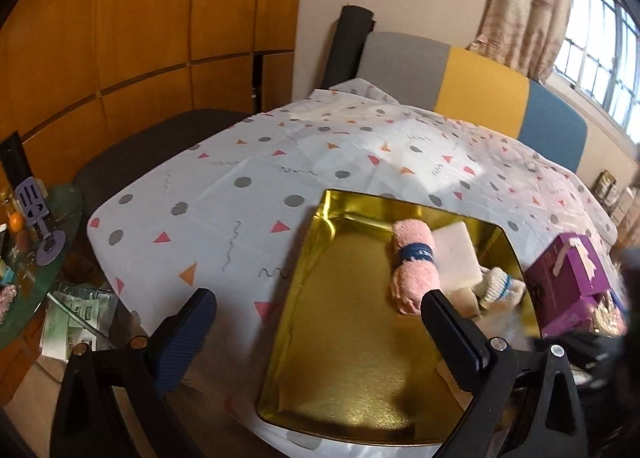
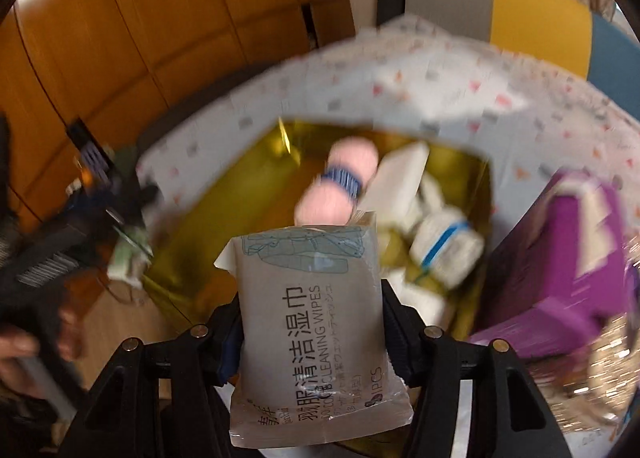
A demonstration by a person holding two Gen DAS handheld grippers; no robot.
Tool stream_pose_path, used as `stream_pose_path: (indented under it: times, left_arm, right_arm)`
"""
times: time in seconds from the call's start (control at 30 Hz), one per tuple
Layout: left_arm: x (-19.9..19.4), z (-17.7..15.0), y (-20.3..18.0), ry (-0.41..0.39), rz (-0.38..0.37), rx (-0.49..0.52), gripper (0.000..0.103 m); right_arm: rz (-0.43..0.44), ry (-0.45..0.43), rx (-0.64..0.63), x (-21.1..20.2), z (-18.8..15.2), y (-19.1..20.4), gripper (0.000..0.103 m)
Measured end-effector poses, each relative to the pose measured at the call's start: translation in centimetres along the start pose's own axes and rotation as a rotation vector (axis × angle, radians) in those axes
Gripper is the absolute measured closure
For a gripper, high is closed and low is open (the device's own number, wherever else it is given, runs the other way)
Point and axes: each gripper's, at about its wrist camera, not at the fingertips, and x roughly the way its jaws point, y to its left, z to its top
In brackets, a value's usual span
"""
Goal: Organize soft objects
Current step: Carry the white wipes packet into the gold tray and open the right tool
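Wipes pack (image 2: 308, 322) sits clamped in right tool (image 2: 312, 322) above gold tray (image 2: 192, 226); left tool (image 1: 320, 314) gapes empty.

Daylight enters from the window (image 1: 600, 38), glaring off the gold tray (image 1: 340, 338). The left wrist view is sharp; the right wrist view smears with motion blur. Fisheye corners go black.
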Motion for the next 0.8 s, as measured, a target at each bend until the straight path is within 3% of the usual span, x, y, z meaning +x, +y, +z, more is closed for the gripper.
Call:
stream_pose_path:
  times: [0.1, 0.2, 0.3, 0.4, 0.57, 0.8]
  left_arm:
    - [0.0, -0.2, -0.7, -0.001, -0.012, 0.022, 0.000]
    - [0.0, -0.2, -1.3, -0.002, -0.019, 0.034, 0.000]
    - [-0.1, -0.2, -1.8, 0.003, -0.029, 0.047, 0.000]
    - [-0.6, -0.2, -2.2, -0.004, -0.035, 0.061, 0.000]
    - [-0.9, -0.2, -2.7, -0.009, -0.039, 0.070, 0.000]
    - [-1.9, -0.4, -3.8, -0.039, -0.040, 0.118, 0.000]
  right_arm:
    - [-0.016, 0.073, -0.031, 2.3, -1.6, 0.1, 0.042]
    - [-0.001, 0.051, -0.034, 1.7, -2.2, 0.2, 0.039]
    - [0.011, -0.003, -0.029, 0.3, -2.0, 0.0, 0.028]
    - [-0.013, -0.027, -0.035, -0.9, -1.6, -0.1, 0.028]
    - [-0.091, -0.052, -0.184, -2.6, -2.8, 1.7, 0.028]
    - [-0.074, -0.053, -0.108, -3.1, -3.4, 0.4, 0.028]
